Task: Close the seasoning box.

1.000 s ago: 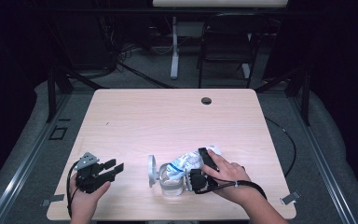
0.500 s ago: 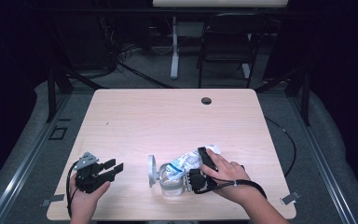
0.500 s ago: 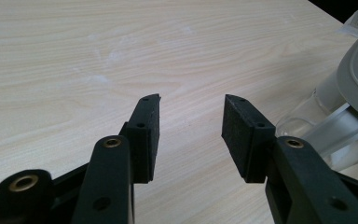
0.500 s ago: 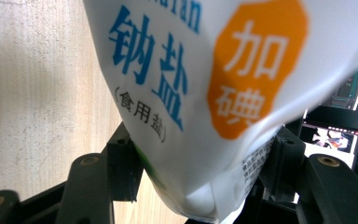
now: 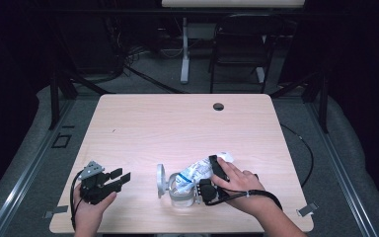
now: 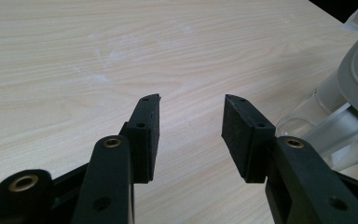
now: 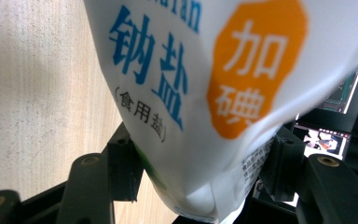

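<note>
Here the right gripper [image 5: 212, 178] lies low over the counter [image 5: 177, 128], its jaws clamped on a white salt bag [image 7: 205, 93] printed in blue "钠盐", "(食用盐)" and orange "加碘", just beside a clear jar [image 5: 180, 190]. The left gripper [image 5: 120, 178], jaws released and holding nothing, rests near the front edge.

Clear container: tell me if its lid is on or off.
Off. The grey lid stands on edge beside the clear container, whose mouth holds the salt bag.
</note>
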